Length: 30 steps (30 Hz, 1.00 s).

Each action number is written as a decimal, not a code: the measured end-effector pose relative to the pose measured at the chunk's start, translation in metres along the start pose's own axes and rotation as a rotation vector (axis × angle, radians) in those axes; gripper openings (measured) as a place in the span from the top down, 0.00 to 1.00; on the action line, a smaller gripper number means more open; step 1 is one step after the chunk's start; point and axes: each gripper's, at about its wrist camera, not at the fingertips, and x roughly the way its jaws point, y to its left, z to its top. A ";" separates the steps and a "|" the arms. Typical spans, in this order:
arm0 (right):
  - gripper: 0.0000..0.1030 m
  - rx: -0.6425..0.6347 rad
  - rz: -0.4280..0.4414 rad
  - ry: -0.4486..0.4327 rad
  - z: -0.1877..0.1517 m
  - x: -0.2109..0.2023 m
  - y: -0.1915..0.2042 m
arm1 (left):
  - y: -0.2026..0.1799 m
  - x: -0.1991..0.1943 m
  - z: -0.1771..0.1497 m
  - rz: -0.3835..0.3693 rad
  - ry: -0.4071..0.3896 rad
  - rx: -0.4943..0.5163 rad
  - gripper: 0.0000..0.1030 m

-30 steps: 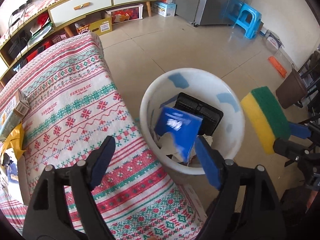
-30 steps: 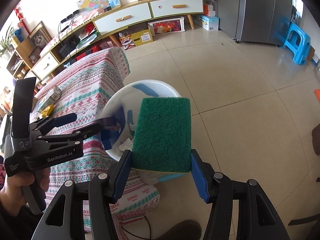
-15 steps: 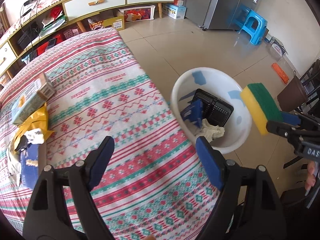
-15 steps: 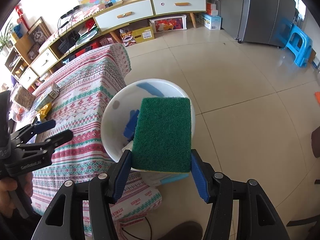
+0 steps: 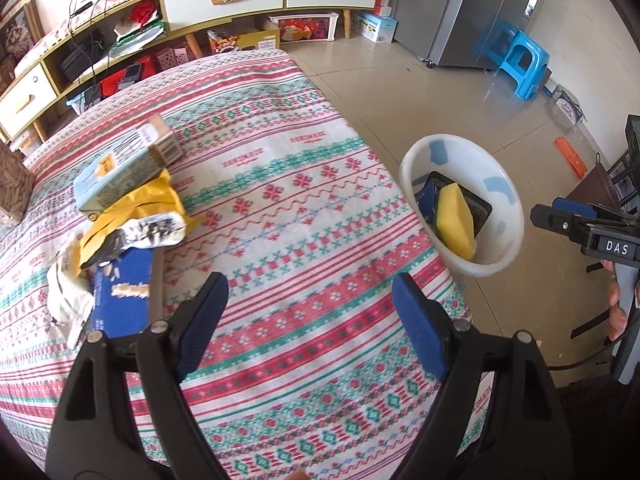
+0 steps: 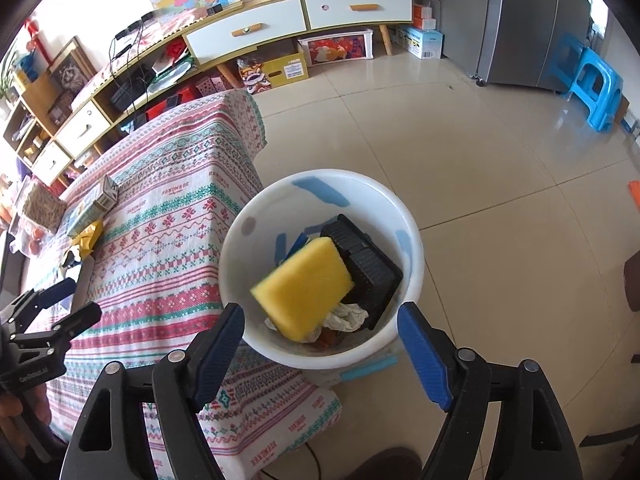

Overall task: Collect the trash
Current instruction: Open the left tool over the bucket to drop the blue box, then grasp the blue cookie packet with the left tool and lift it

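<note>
Beside the patterned table [image 6: 168,240], right tongs [image 6: 320,344], jaws just opened, and left tongs [image 5: 308,320] gape empty; sponge [image 6: 308,284] in bucket [image 6: 412,264].

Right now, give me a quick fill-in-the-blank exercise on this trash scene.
1. The yellow sponge lies inside the white ____.
2. The bucket stands on the floor beside the ____.
3. The jaws of the right gripper are ____.
4. The stool by the fridge is coloured ____.

Missing: bucket; table; open; blue
</note>
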 end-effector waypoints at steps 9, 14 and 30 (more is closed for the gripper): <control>0.17 -0.034 -0.006 -0.009 0.011 0.001 0.034 | 0.029 -0.009 -0.005 0.036 0.020 -0.040 0.07; 0.16 -0.080 -0.006 -0.020 0.015 0.001 0.059 | 0.052 -0.019 -0.005 0.068 0.012 -0.060 0.04; 0.06 -0.194 -0.005 0.017 0.020 0.023 0.132 | 0.148 -0.022 -0.015 0.123 0.066 -0.200 0.01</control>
